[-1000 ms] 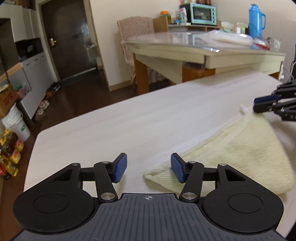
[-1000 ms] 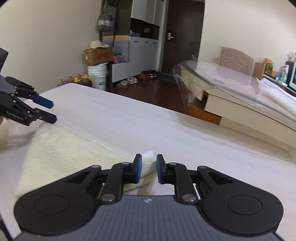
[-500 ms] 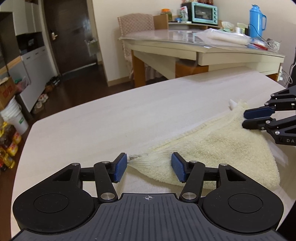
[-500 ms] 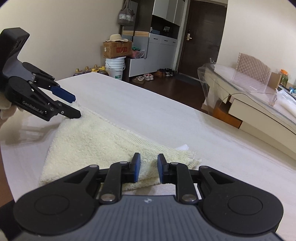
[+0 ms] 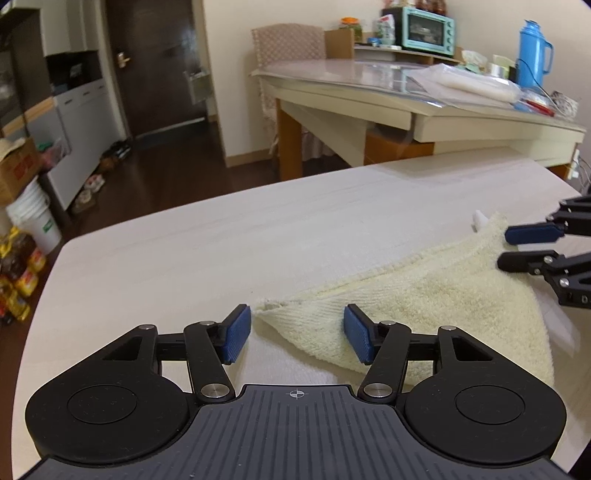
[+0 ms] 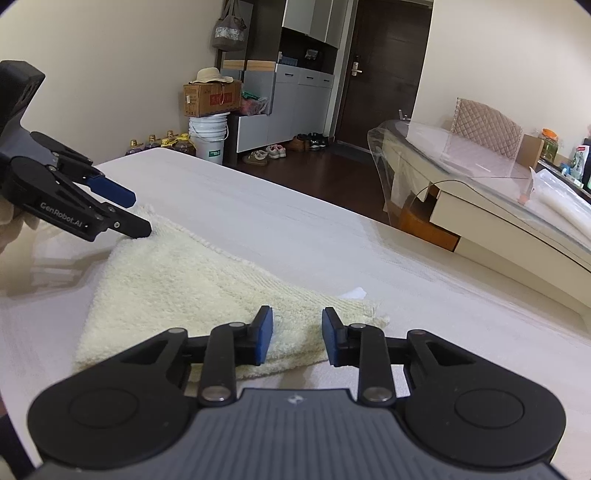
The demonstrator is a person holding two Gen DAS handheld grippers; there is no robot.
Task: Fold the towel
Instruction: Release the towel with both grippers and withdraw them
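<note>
A cream towel (image 5: 424, 302) lies folded on the white table (image 5: 221, 251), with a small white tag (image 5: 478, 218) at its far corner. My left gripper (image 5: 295, 321) is low over the near corner. Its jaws are opening, and the corner lies loose between the blue pads without touching them. In the right wrist view the towel (image 6: 192, 280) spreads ahead, and my right gripper (image 6: 297, 325) is over its other corner. Its jaws are opening too, clear of the cloth below. Each gripper shows in the other's view: the right gripper (image 5: 504, 248) and the left gripper (image 6: 140, 216).
The table's rounded edge (image 5: 55, 266) drops to a dark floor with a white bucket (image 5: 33, 221) and bottles. Beyond stands a dining table (image 5: 406, 96) with a blue flask (image 5: 532, 55) and a toaster oven (image 5: 424, 29). A hand (image 6: 7, 221) shows at the left edge.
The right gripper's jaws have spread apart off the towel corner. The towel has come to lie flatter on the table, its near corner now between the left gripper's open pads.
</note>
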